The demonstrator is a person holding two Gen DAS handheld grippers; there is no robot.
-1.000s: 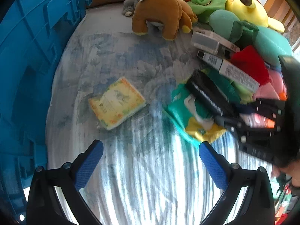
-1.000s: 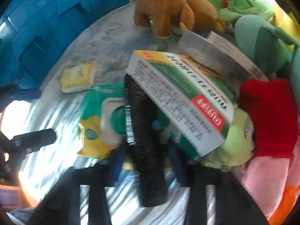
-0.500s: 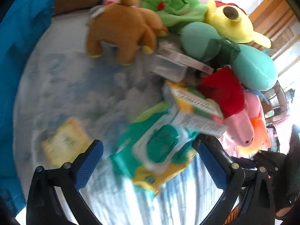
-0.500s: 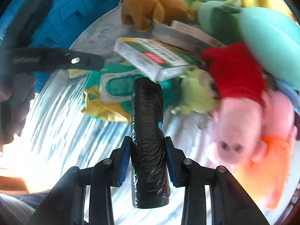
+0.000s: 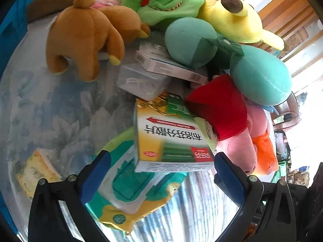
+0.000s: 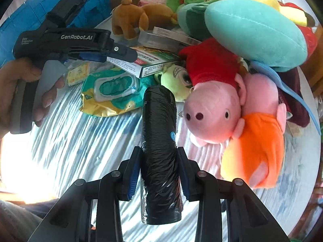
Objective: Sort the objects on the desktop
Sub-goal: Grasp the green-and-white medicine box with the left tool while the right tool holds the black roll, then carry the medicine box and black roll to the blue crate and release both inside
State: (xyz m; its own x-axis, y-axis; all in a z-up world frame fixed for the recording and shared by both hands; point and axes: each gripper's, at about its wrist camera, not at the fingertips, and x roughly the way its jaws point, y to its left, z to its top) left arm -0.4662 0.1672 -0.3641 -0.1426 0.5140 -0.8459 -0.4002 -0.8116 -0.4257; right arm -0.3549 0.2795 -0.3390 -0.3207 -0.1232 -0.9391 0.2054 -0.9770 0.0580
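Wet-wipes pack: upper end hidden under the medicine box. Clear plastic box: far end covered by white cartons. Small yellow packet: print blurred, unreadable. Blue crate: cut off by the frame edge. Black roll: small blue sticker illegible.

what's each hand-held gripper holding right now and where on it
The right hand-held gripper clamps the black roll across its near end. The left hand-held gripper is open and holds nothing.
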